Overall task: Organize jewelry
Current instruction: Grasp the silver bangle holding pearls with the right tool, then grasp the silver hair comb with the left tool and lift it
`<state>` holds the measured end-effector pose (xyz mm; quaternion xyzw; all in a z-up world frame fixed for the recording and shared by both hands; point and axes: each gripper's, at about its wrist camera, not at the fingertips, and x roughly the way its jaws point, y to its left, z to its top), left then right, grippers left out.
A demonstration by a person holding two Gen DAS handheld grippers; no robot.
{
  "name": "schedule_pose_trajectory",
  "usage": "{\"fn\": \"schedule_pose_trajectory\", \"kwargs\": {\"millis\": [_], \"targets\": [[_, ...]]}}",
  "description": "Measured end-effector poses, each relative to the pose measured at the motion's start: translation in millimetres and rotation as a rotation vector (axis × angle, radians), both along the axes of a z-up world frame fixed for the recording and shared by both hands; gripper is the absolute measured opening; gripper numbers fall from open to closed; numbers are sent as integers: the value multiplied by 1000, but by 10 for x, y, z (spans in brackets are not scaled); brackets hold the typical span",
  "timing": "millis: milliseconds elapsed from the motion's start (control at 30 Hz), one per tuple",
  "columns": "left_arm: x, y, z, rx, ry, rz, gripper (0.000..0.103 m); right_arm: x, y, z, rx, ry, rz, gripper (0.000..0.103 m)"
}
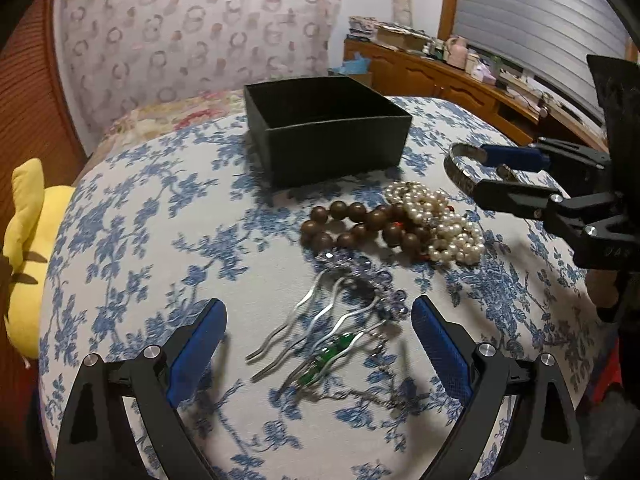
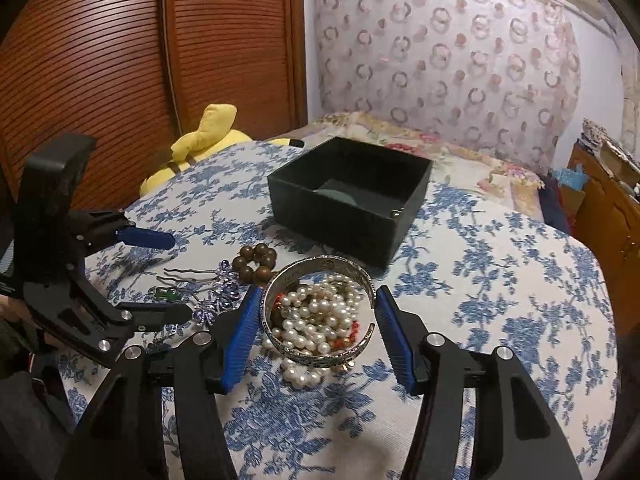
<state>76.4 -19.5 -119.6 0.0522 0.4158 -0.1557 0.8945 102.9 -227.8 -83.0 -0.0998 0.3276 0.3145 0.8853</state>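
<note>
Silver bangle point(image 2: 320, 312): an open cuff clamped between the blue fingers point(image 2: 394, 340) of the right gripper point(image 2: 316, 324), one pad on each outer side, held just above the pearls.
Right gripper, other view: reaches in from the right edge, cuff point(image 1: 464, 168) at its tips.
Left gripper point(image 1: 320, 348): fingers wide apart, hanging over the hairpins, touching none that I can see.
Pearl strand point(image 2: 316, 324): heaped on the bed, seen through the cuff's ring.
Wooden bead bracelet point(image 1: 360, 224): brown beads, lying against the pearls on their left.
Hairpins point(image 1: 320, 328): wavy silver prongs, one with a green bead, purple flower trim at the heads, a thin chain beside them.
Black box point(image 2: 352, 204): open, set behind the jewelry pile; something pale and round lies inside.
Bedspread point(image 1: 160, 240): white with blue flowers, carrying everything.
Yellow plush toy point(image 1: 28, 248): at the bed's left edge.
</note>
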Motion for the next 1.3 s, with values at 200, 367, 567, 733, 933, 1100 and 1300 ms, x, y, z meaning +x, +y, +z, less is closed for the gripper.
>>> {"fn": "schedule_pose_trajectory", "kwargs": {"millis": [200, 367, 567, 733, 933, 1100, 1300], "targets": [[65, -124, -19, 24, 18, -27, 90, -8, -103, -42, 1, 7, -30, 60], [116, -184, -15, 17, 34, -53, 80, -22, -150, -78, 8, 10, -41, 60], [103, -257, -40, 41, 41, -82, 70, -26, -162, -83, 9, 12, -42, 60], [119, -266, -45, 47, 35, -89, 60, -26, -161, -84, 9, 13, -41, 60], [113, -267, -7, 14, 25, -102, 53, -38, -176, -122, -1, 20, -41, 60], [105, -201, 73, -28, 1, -81, 52, -36, -170, -128, -3, 23, -44, 60], [121, -22, 288, -161, -45, -40, 53, -25, -167, -144, -5, 25, -45, 60]]}}
